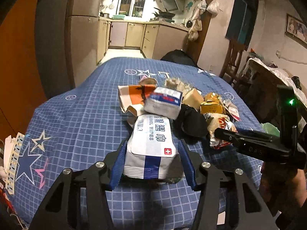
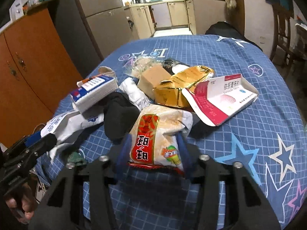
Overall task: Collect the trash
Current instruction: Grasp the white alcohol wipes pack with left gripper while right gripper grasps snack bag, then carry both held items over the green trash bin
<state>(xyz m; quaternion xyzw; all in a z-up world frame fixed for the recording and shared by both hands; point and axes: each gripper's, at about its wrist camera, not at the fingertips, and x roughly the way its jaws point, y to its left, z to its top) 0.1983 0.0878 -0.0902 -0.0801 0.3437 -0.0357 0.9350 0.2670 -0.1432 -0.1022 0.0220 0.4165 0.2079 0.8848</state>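
Note:
A heap of trash lies on a blue star-patterned tablecloth point(image 1: 76, 115). My left gripper point(image 1: 152, 149) is shut on a white and blue wipes pack point(image 1: 151, 143), its blue pads pressing both sides. My right gripper point(image 2: 153, 143) is shut on a red and white snack bag point(image 2: 157, 136); it also shows in the left wrist view point(image 1: 220, 132) at the heap's right side. Further in the heap lie a tissue pack point(image 2: 96, 92), a black cloth point(image 2: 119, 115), a gold box point(image 2: 180, 88), a tan box point(image 2: 151, 78) and a red and white medicine box point(image 2: 222, 97).
An orange and white carton point(image 1: 134, 95) lies at the heap's far left. An orange cabinet point(image 2: 28, 67) stands left of the table. A wooden chair point(image 1: 234, 57) and a cluttered side table stand at the right. A kitchen lies beyond the far edge.

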